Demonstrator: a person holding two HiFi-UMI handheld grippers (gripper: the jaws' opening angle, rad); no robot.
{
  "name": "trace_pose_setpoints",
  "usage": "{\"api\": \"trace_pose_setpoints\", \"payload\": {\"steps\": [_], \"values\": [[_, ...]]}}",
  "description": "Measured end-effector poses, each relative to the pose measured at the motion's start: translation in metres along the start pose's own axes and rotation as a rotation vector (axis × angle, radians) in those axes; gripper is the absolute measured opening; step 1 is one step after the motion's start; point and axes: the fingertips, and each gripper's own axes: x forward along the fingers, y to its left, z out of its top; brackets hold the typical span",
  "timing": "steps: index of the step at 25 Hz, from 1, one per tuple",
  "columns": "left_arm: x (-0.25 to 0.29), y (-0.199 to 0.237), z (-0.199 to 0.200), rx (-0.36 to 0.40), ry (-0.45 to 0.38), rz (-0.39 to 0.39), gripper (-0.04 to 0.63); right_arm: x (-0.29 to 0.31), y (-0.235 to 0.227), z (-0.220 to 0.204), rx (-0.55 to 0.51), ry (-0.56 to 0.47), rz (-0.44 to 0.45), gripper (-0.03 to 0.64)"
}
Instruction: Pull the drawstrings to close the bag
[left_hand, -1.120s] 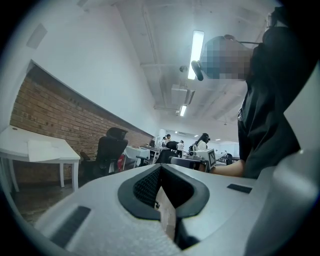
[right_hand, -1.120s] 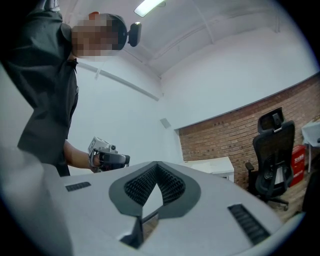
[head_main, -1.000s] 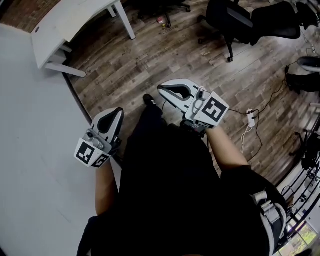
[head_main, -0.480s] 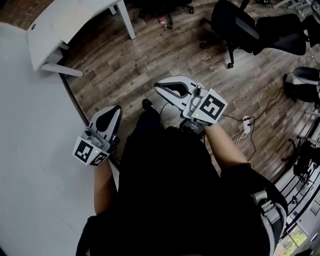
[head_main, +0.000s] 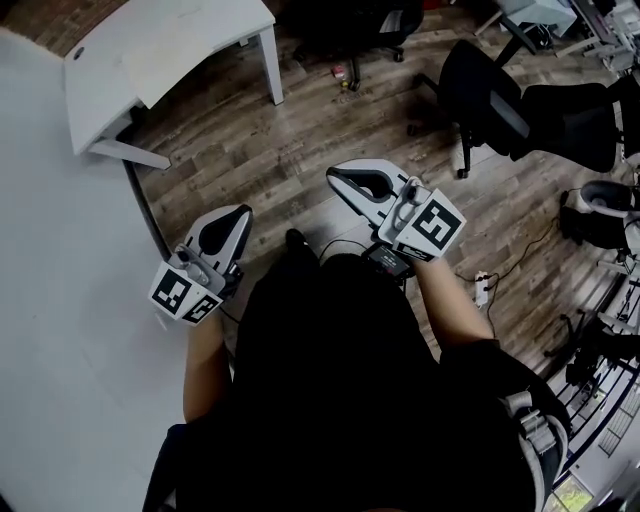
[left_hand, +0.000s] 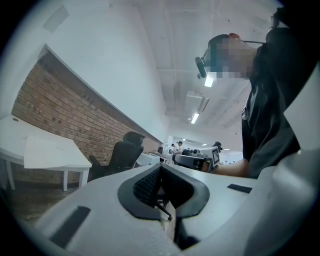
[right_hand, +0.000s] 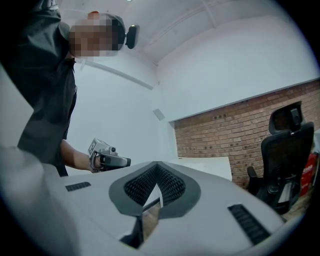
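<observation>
Currently, item one: your left gripper (head_main: 232, 222), clenched on nothing. Item two: your right gripper (head_main: 348, 181), likewise clenched, empty. Bag and drawstrings: in no view. Risk: you reach the drawstrings with jaws closed and push them away instead of catching them.

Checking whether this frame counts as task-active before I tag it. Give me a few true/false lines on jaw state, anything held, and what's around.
1. The left gripper and right gripper are both shut and empty. True.
2. A drawstring bag lies on the floor ahead. False: no bag shows in any view, and the wood floor carries only furniture and cables.
3. A white table stands at the head view's upper left. True.
4. The seats at the head view's upper right are white. False: the office chairs are black.
5. The two grippers touch each other. False: they are apart, one at each side of the person.
</observation>
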Motion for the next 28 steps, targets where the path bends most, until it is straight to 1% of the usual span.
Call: {"api": "trace_pose_setpoints", "payload": {"steps": [6, 10, 14, 18, 28], "values": [[0.004, 0.034, 0.011, 0.005, -0.027, 0.046, 0.017, 0.026, -0.022, 0.003, -0.002, 0.003, 0.034, 0.006], [0.013, 0.049, 0.012, 0.002, -0.028, 0.077, 0.017, 0.041, -0.04, 0.002, 0.005, -0.002, 0.068, 0.006], [0.032, 0.067, 0.02, 0.014, -0.041, 0.117, 0.017, 0.055, -0.071, -0.002, 0.02, -0.008, 0.108, 0.006], [0.053, 0.091, 0.029, 0.017, -0.048, 0.18, 0.017, 0.075, -0.105, 0.006, 0.021, -0.022, 0.177, 0.006], [0.105, 0.137, 0.06, 0.047, -0.109, 0.316, 0.017, 0.114, -0.185, 0.032, -0.006, -0.037, 0.338, 0.006]]}}
